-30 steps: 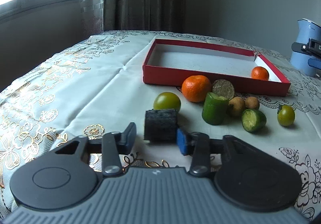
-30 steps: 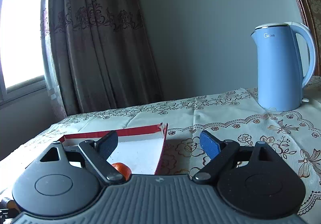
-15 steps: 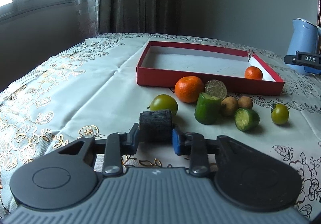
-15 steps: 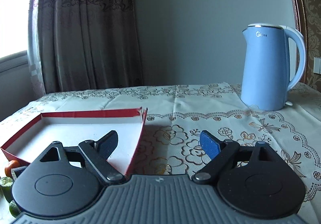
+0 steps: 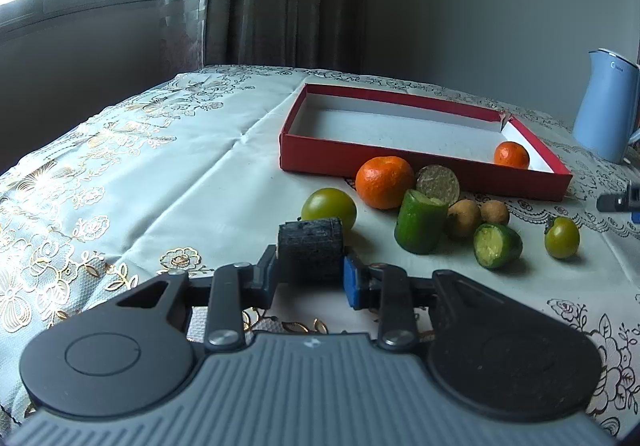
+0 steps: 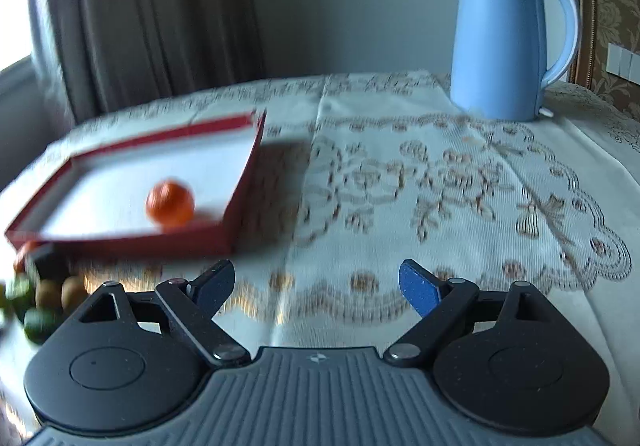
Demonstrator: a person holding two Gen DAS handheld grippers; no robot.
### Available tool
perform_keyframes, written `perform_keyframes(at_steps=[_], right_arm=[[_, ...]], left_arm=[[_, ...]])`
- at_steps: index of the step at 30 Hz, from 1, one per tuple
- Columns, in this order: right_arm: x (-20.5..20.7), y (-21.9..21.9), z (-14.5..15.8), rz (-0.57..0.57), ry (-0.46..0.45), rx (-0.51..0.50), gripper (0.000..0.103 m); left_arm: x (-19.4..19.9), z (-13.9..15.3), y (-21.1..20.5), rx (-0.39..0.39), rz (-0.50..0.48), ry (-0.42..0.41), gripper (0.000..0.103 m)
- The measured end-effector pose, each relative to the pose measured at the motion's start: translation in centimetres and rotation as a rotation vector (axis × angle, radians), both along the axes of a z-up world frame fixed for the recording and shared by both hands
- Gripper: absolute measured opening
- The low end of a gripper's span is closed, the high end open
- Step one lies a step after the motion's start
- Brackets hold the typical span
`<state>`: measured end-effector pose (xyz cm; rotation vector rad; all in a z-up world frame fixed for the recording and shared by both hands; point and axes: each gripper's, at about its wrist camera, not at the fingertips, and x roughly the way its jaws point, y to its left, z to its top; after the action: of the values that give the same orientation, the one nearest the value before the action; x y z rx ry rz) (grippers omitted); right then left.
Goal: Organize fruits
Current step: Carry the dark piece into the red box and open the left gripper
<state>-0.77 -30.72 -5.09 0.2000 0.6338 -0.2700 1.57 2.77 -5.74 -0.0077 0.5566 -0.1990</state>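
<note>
- My left tool (image 5: 310, 278) is clamped on a dark, rough cylinder chunk (image 5: 310, 248), a pad pressing each side; it sits low over the desk (image 5: 168, 206).
- My right tool (image 6: 316, 286) stands wide with nothing between its fingers, over bare cloth at about 5 o'clock of the red box (image 6: 236, 214) in its view.
- The red box (image 5: 424, 170) lies at 12 o'clock from the left tool, with one small orange (image 5: 511, 155) in its right near corner.
- The rest of the fruit waits outside the box's near wall: a larger orange (image 5: 384, 182), a green tomato (image 5: 329, 208) just behind the dark chunk, two cut green pieces (image 5: 420, 222) (image 5: 498, 246), two brown longans (image 5: 464, 218) (image 5: 495, 212), a small green tomato (image 5: 562, 238) and a round brownish slice (image 5: 438, 182).
- A blue kettle (image 6: 512, 42) stands at 1 o'clock, well apart from the fruit.
- I judge the step to be the pick of the dark chunk, grip made.
- Next I would lift it over the near wall, clear of the tomato and orange, and open above the white floor.
</note>
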Motion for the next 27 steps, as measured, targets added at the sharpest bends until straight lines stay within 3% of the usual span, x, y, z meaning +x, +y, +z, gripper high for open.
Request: perform_keyframes(at_steps=[6,8,15,21,27], right_arm=[[-2.2,2.4,-1.3,0.020,0.041,-0.040,0.090],[-2.5,3.0,-1.6,0.022,0.044,-0.065,0.095],[-2.5,2.9,-1.7,0.009,0.052,-0.061,0.100],[-2.4,3.0,-1.8,0.010,0.058,-0.068,0.101],[-2.4,2.8,-1.7,0.014,0.053,-0.052,0.103]], left_arm=[[0.1,0.2,0.5,-0.029,0.010,0.005,0.030],[0.1,0.7,0.7,-0.046,0.007,0.004,0.030],[1.6,4.4,-0.7,-0.040,-0.030,-0.056,0.030],[6.1,7.4,-3.9,0.000,-0.068,-0.098,0.030],[11.8,7.4,-7.4,0.063,-0.082,-0.081,0.030]])
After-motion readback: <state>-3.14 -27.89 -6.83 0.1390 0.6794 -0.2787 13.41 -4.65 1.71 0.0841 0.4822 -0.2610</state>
